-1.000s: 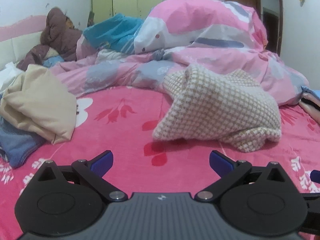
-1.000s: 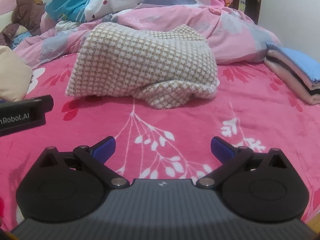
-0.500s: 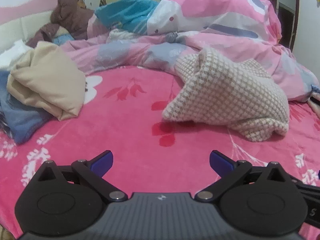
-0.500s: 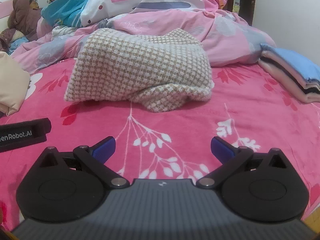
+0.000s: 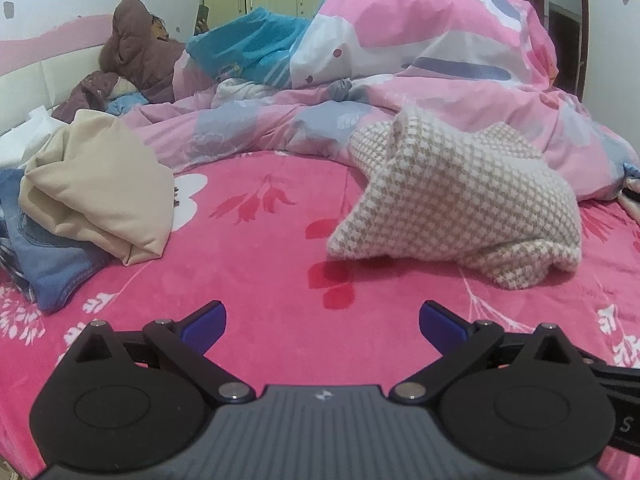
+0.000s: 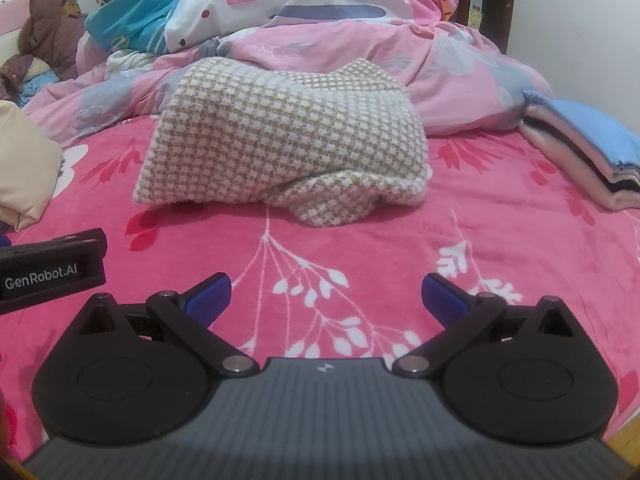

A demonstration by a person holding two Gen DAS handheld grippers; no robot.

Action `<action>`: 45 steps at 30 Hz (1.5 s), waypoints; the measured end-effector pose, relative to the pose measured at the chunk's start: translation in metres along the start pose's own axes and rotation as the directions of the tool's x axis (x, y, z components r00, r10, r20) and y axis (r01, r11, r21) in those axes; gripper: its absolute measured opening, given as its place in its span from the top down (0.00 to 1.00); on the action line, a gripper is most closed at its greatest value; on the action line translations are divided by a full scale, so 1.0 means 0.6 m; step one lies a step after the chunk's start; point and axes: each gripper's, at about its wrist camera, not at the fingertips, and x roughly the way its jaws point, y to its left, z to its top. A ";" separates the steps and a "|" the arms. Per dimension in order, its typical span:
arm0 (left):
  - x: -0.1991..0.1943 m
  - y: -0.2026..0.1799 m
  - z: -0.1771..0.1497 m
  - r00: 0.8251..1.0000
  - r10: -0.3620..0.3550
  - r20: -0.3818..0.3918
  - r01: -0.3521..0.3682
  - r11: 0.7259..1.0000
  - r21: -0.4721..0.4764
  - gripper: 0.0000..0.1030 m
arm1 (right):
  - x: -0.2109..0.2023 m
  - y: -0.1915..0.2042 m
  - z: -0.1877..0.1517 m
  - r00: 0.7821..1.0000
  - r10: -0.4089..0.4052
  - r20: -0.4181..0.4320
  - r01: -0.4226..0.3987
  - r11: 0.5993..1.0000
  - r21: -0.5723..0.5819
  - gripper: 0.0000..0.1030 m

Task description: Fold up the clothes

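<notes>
Pink fleece printed with red and white flowers is spread as a blanket [image 6: 360, 248] over the bed, and a crumpled checked sweater [image 6: 280, 148] is seen lying at its middle, ahead of both grippers. The left gripper [image 5: 322, 322] and right gripper [image 6: 326, 296] are held wide apart and empty. A pink quilt [image 5: 460, 92] is heaped behind; folded clothes [image 6: 580, 152] are stacked to the right, a beige garment [image 5: 100, 184] to the left

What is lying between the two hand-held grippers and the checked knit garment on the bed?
Nothing visible. Only bare pink bedspread lies between the open right hand-held gripper and the checked knit garment, and the same holds for the open left hand-held gripper. The beige garment lies off to the left.
</notes>
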 end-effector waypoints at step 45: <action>0.009 0.005 0.009 0.999 0.013 0.036 -0.014 0.999 0.029 0.00 | 0.023 0.006 0.009 1.000 0.023 -0.010 -0.023 1.000 -0.004 0.01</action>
